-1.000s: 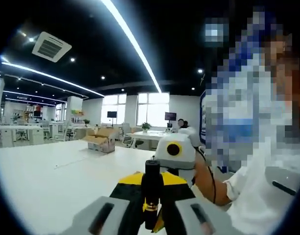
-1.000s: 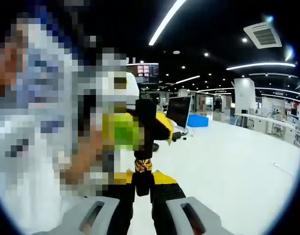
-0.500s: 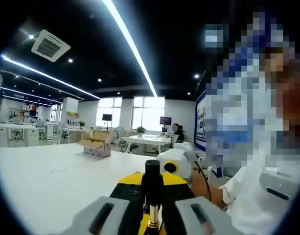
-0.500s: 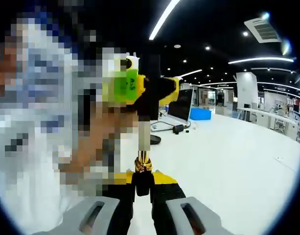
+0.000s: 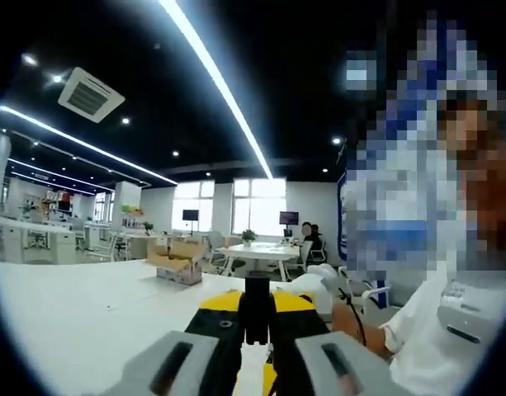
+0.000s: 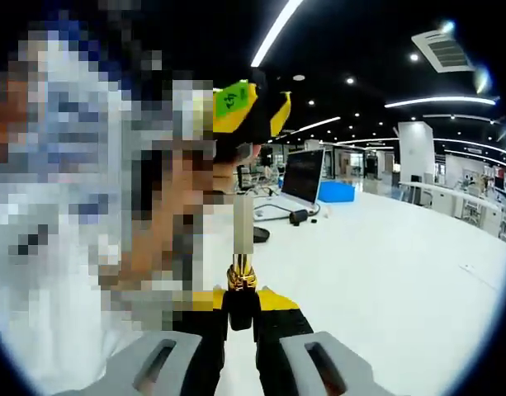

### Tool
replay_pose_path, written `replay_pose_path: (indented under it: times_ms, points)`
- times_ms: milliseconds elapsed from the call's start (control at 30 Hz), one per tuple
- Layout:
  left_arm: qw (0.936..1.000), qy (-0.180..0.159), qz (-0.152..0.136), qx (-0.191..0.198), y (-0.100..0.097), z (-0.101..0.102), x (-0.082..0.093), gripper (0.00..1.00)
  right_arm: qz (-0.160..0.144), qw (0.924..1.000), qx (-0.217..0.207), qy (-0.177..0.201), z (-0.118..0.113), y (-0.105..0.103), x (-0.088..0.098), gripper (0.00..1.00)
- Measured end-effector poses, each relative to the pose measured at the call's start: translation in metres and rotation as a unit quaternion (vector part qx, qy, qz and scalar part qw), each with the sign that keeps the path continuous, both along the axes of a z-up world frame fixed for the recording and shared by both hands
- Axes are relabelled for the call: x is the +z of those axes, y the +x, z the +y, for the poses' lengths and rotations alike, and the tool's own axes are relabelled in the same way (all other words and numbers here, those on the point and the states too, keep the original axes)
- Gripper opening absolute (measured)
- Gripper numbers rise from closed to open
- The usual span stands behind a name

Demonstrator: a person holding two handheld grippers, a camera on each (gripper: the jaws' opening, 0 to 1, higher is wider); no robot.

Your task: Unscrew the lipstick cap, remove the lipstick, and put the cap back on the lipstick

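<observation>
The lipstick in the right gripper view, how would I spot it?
Start at the right gripper, at the bottom of the right gripper view. The lipstick stands upright from its black-and-yellow jaws. It is a thin pale stick on a shiny gold collar, with its cap off.

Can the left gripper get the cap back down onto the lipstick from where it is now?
Probably yes. The left gripper holds the cap above the lipstick, which stands upright in the right gripper, with open air between them.
</observation>
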State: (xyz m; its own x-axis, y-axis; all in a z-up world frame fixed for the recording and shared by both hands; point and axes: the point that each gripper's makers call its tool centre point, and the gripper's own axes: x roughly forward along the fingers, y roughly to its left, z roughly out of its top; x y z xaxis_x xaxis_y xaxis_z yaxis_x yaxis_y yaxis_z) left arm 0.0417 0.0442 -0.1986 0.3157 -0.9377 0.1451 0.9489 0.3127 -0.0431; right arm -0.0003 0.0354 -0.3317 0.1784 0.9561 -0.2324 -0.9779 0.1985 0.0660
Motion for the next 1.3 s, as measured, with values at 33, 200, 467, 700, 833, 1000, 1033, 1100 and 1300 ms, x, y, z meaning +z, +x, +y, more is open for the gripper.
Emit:
replay_pose_path:
  times_ms: [33,200,467,700,833,1000,1033,1100,1300]
  points:
    - [1.0000,-0.002,-0.001,0.006,0.002,0.003,-0.001,0.13,-0.001,1.0000,-0.001,0.001,-0.001,0.000,0.001,0.11]
    - [0.9983,-0.013,-0.002,0.056,0.019,0.030,-0.012,0.13,-0.010,0.9998,-0.014,0.006,-0.012,0.004,0.008,0.11]
    - [0.9933,-0.026,-0.006,0.113,0.048,0.063,-0.049,0.13,-0.010,0.9995,-0.027,0.016,-0.021,0.011,0.013,0.11]
    - [0.9871,0.011,0.017,0.159,0.083,0.078,-0.113,0.13,-0.007,0.9993,-0.032,0.017,-0.023,0.014,0.012,0.11]
    - [0.9853,0.033,0.036,0.164,0.092,0.081,-0.145,0.13,-0.006,0.9993,-0.034,0.018,-0.023,0.015,0.011,0.11]
    - [0.9828,0.065,0.071,0.157,0.094,0.078,-0.170,0.13,-0.002,0.9992,-0.035,0.017,-0.023,0.016,0.009,0.11]
    - [0.9826,0.068,0.091,0.147,0.091,0.075,-0.177,0.13,-0.003,0.9992,-0.034,0.018,-0.023,0.016,0.010,0.11]
    - [0.9834,0.066,0.106,0.132,0.092,0.070,-0.186,0.13,-0.002,0.9993,-0.032,0.019,-0.022,0.015,0.009,0.11]
    - [0.9819,0.089,0.113,0.124,0.082,0.058,-0.193,0.13,-0.001,0.9994,-0.031,0.016,-0.021,0.015,0.007,0.11]
